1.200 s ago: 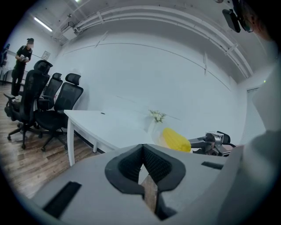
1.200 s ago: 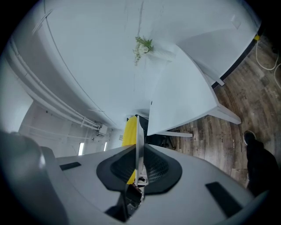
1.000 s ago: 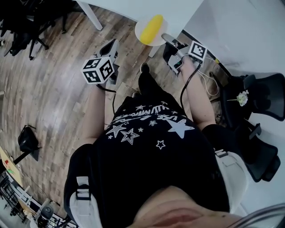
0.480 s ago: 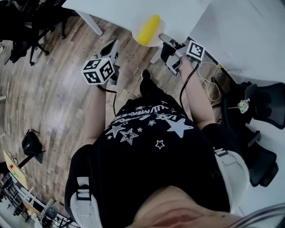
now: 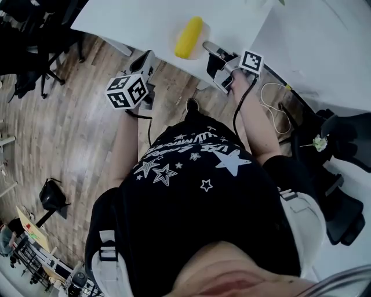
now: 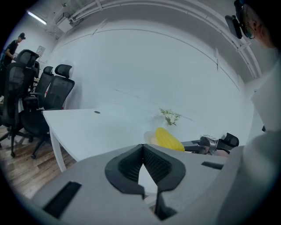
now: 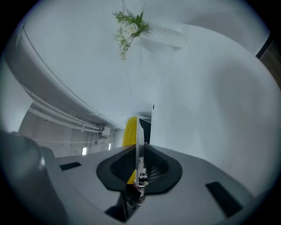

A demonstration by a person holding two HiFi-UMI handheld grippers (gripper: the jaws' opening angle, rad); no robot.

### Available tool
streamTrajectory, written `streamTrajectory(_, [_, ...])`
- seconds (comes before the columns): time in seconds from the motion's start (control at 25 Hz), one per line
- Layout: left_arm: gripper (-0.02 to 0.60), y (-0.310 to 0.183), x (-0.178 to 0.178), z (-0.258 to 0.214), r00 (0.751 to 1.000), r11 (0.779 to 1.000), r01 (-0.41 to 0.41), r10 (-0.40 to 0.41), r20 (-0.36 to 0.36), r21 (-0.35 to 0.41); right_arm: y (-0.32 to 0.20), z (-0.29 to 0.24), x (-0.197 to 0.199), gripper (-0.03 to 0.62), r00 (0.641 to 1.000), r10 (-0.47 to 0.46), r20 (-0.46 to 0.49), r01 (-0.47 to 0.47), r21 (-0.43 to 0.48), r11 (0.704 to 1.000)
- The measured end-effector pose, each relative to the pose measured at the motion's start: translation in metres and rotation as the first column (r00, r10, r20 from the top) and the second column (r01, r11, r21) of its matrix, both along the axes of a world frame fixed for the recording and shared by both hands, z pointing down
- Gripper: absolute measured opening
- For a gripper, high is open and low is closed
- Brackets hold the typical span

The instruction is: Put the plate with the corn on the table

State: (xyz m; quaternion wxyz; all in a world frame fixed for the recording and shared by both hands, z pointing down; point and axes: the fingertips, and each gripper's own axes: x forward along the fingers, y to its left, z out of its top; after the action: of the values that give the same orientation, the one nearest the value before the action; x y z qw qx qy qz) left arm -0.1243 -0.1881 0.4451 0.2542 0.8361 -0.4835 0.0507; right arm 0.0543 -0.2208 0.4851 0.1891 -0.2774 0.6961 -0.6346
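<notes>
So left claw (image 5: 145,59) is closed on nothing, plate (image 5: 197,49) with the corn (image 5: 189,36) is over the near edge of the counter (image 5: 133,17), rim pinched in the right claw (image 5: 211,49), which looks like the set-down step, next: lower it flat, then release.

smooth matt white table (image 5: 145,23), wood plank floor (image 5: 69,116), bumpy yellow corn (image 5: 189,37), smooth white plate (image 7: 137,127)
</notes>
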Motion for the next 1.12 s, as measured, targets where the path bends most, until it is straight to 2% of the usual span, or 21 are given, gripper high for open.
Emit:
streamTrajectory(0.48, [0.006,-0.075,0.026,0.006,0.999,0.999,-0.031,0.031,0.02,-0.024,-0.072,0.025,0.02,0.036,1.0,-0.009,-0.011,0.009,-0.004,1.0])
streamTrajectory(0.68, [0.006,-0.096,0.026,0.012,0.999,0.999,-0.032,0.033,0.018,-0.04,-0.089,0.037,0.016,0.037,1.0,-0.005,-0.002,0.005,-0.026,1.0])
streamTrajectory(1.0, [0.006,-0.138,0.009,0.029,0.992,0.989,-0.127,0.128,0.018,-0.072,-0.103,0.064,-0.01,0.035,0.998,0.037,-0.047,-0.039,-0.055,0.998])
streamTrajectory(1.12, [0.006,-0.157,0.008,0.038,0.977,0.974,-0.209,0.211,0.015,-0.091,-0.11,0.071,-0.017,0.035,0.994,0.102,-0.045,-0.105,-0.054,0.993])
